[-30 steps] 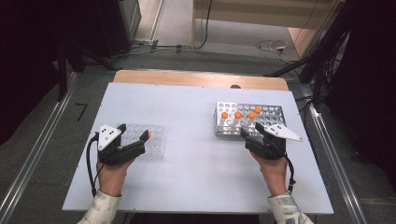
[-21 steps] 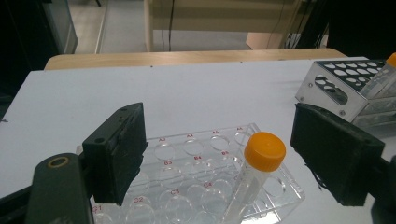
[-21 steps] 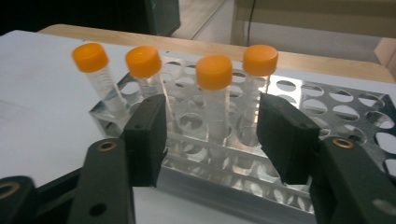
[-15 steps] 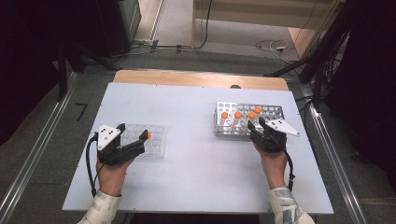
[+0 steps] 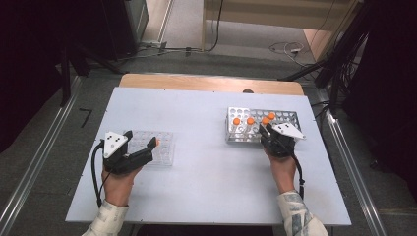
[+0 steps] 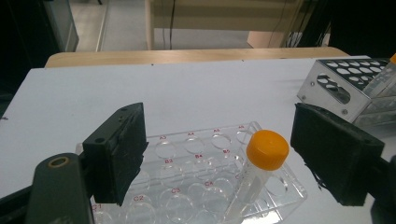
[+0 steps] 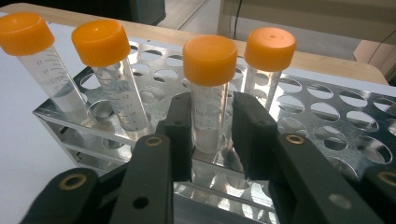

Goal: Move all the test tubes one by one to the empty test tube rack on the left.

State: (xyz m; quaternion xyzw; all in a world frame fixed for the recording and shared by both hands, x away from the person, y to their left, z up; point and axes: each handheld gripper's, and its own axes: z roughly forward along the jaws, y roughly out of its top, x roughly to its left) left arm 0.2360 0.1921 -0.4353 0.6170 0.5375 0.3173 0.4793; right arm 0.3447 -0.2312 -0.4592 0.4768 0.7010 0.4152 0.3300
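Four capped tubes in rack (image 7: 327,121) | right claw (image 7: 212,123) clamps one tube (image 7: 209,93) | left claw (image 6: 217,158) gapes wide.

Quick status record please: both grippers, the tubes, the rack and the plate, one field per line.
left gripper: open, jaws either side of one tube
tube in plate: orange cap, tilted, standing in the clear well plate
right gripper: shut on a capped tube in the rack
metal rack: holds four orange-capped tubes
table: white top, plate at left, rack at right
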